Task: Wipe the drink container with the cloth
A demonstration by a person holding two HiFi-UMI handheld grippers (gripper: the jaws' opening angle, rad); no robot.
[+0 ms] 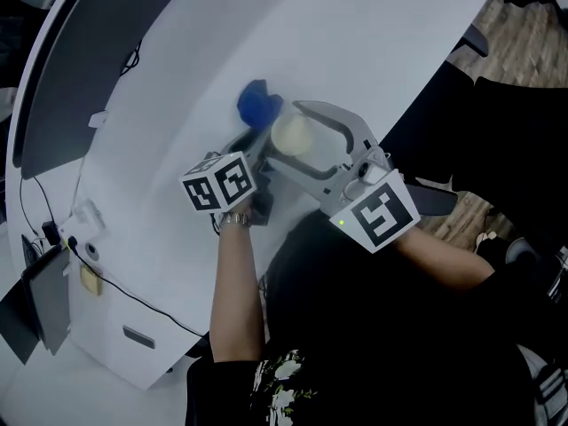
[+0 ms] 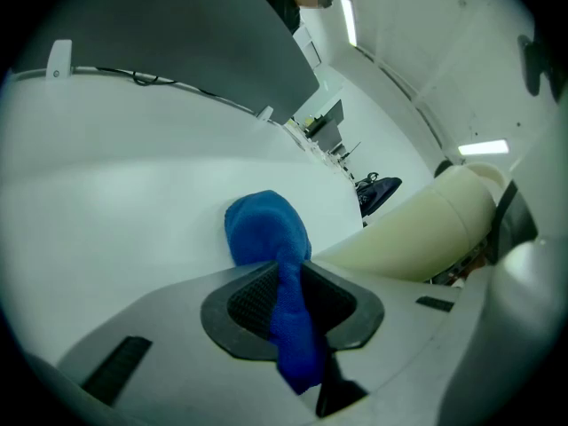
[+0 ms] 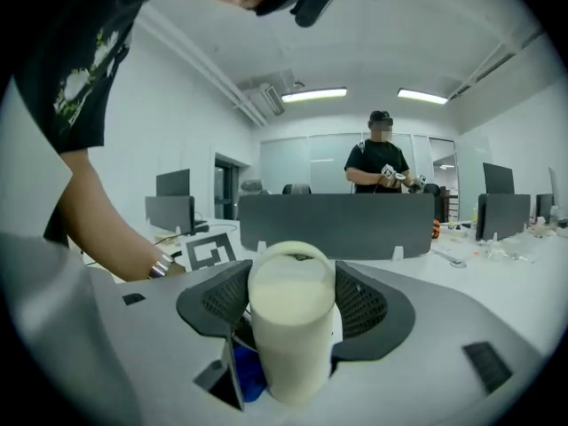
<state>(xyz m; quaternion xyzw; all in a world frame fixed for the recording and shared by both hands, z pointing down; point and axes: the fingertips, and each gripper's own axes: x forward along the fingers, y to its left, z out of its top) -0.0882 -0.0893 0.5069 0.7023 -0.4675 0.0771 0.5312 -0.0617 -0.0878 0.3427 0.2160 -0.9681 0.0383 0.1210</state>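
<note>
My right gripper [image 3: 291, 302] is shut on a cream drink container [image 3: 291, 322], held lying over, its end showing as a pale disc [image 1: 292, 135] in the head view. The left gripper [image 2: 288, 302] is shut on a blue cloth [image 2: 277, 264], whose bunched end [image 1: 257, 104] hangs out past the jaws above the white table [image 1: 177, 131]. In the left gripper view the container [image 2: 417, 233] lies just right of the cloth, close to it; contact cannot be told. A bit of blue cloth [image 3: 247, 375] shows below the container in the right gripper view.
A dark grey divider panel [image 1: 80, 51] runs along the table's far edge, with a black cable [image 1: 133, 59] by it. White drawers [image 1: 124, 318] stand at lower left. A second person [image 3: 380, 162] stands behind the partition [image 3: 337, 224] holding grippers. Monitors [image 3: 173, 204] sit on neighbouring desks.
</note>
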